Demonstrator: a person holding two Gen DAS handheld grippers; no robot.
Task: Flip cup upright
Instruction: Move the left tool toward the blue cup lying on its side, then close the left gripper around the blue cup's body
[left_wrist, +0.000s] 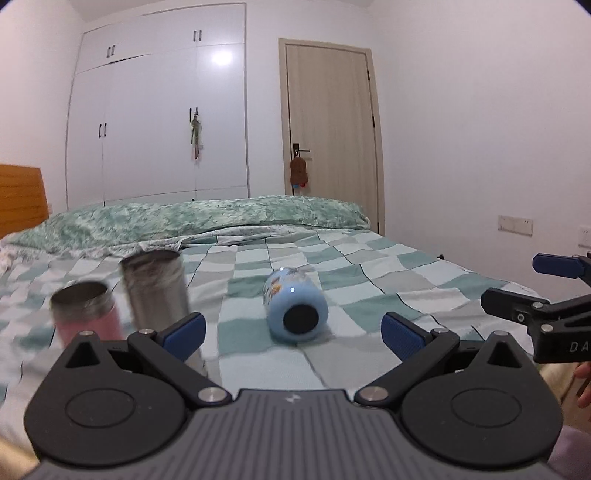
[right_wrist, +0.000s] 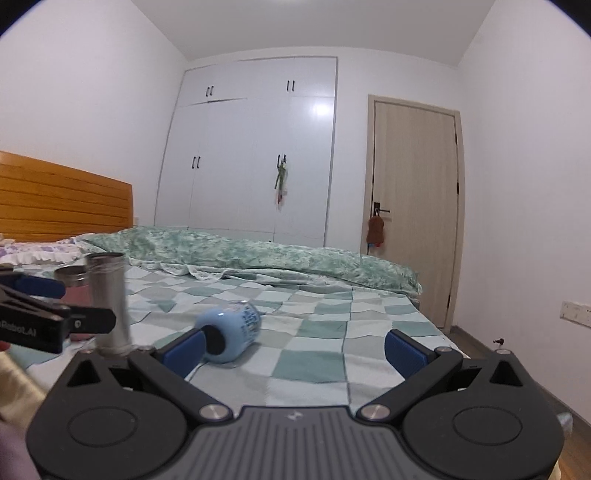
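Note:
A light blue cup (left_wrist: 293, 304) with a dark round base facing me lies on its side on the checked bedspread (left_wrist: 369, 280). My left gripper (left_wrist: 293, 334) is open, just short of the cup, with the cup between its blue pads in line of sight. In the right wrist view the cup (right_wrist: 231, 332) lies left of centre, right behind the left pad. My right gripper (right_wrist: 295, 349) is open and empty. It also shows at the right edge of the left wrist view (left_wrist: 532, 288).
A tall steel tumbler (left_wrist: 157, 291) and a shorter pink and steel cup (left_wrist: 86, 314) stand upright left of the blue cup. A green quilt (left_wrist: 207, 218) lies folded across the far side of the bed. A wardrobe, a door and a wooden headboard (right_wrist: 62, 199) stand behind.

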